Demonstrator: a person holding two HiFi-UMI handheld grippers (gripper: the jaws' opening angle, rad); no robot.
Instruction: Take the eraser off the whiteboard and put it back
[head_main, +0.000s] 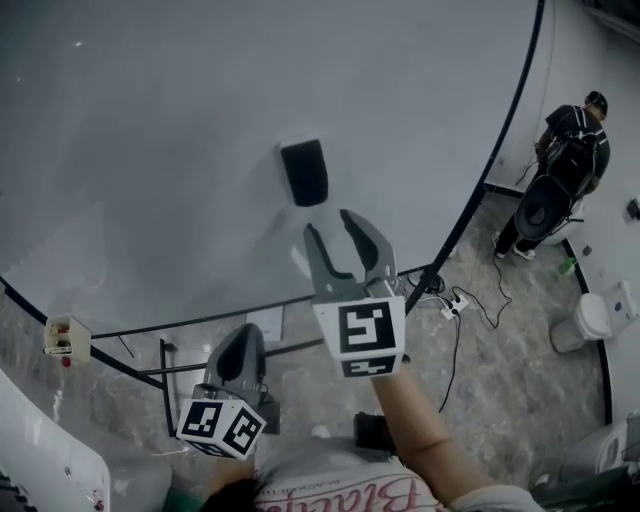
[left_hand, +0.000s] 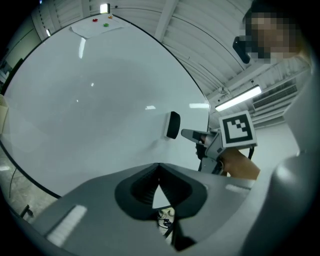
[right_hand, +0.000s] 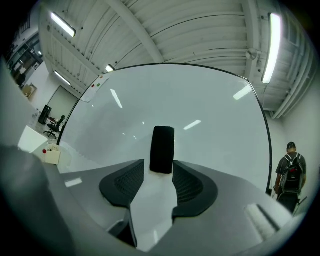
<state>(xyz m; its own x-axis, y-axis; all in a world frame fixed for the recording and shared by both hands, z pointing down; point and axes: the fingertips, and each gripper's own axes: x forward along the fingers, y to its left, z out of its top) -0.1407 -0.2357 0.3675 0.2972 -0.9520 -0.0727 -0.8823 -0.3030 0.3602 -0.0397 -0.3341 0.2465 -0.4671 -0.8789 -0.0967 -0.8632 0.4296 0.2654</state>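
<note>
Right gripper (head_main: 332, 228), arm outstretched, aims spread jaws at eraser (head_main: 305, 172) on whiteboard (head_main: 180, 120); left gripper (head_main: 244, 340) closed.

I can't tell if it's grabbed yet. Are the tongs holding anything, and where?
Nothing is held. The eraser sits ahead of the open right tongs; left tongs shut, empty.

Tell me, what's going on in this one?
A person stands at a whiteboard with a gripper in each hand. The black eraser is stuck on the board. The right gripper points at it with its fingers apart, lined up with the eraser's lower end but not gripping it; the head view shows a gap. The left gripper is held lower and to the side, shut and empty.
</note>
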